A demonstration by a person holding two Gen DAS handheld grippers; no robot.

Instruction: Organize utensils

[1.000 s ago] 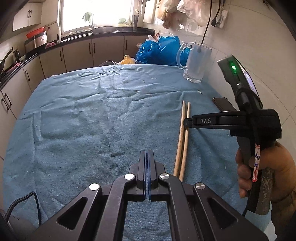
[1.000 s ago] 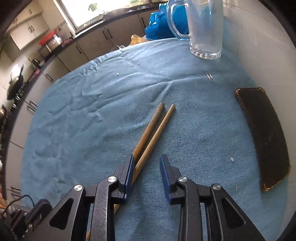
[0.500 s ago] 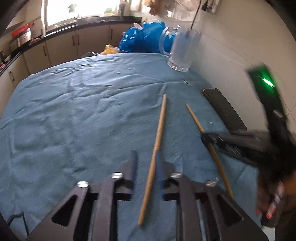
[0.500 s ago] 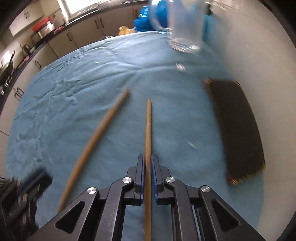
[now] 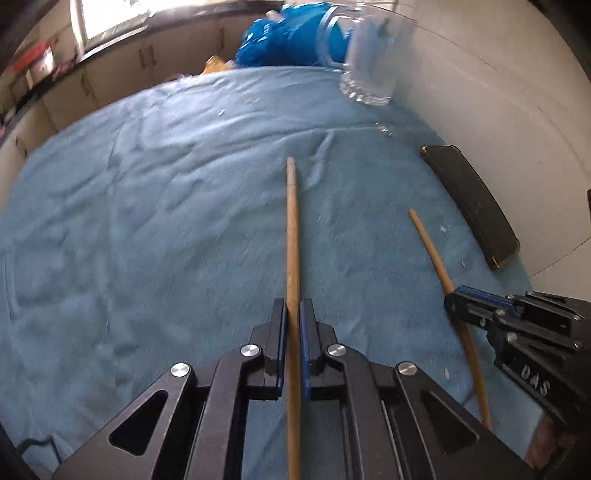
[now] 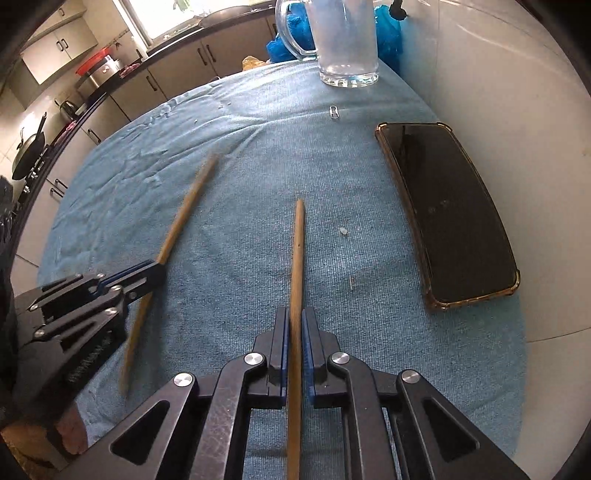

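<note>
The left hand-held gripper (image 5: 291,314) pinches one chopstick (image 5: 291,236) along its fingers, tip pointing toward the glass mug (image 5: 369,62). The right hand-held gripper (image 6: 293,325) clamps the second chopstick (image 6: 297,251) the same way — long axis straight ahead, mug directly beyond. Both sticks seem lifted off the blue-clothed tabletop (image 6: 229,206), though height is hard to judge. The right is nearer the mug; a phone (image 6: 447,214) and the wall crowd its right side — the open room lies leftward.

Home kitchen: cabinets (image 6: 177,70), wok (image 6: 27,155), window (image 6: 166,18).
</note>
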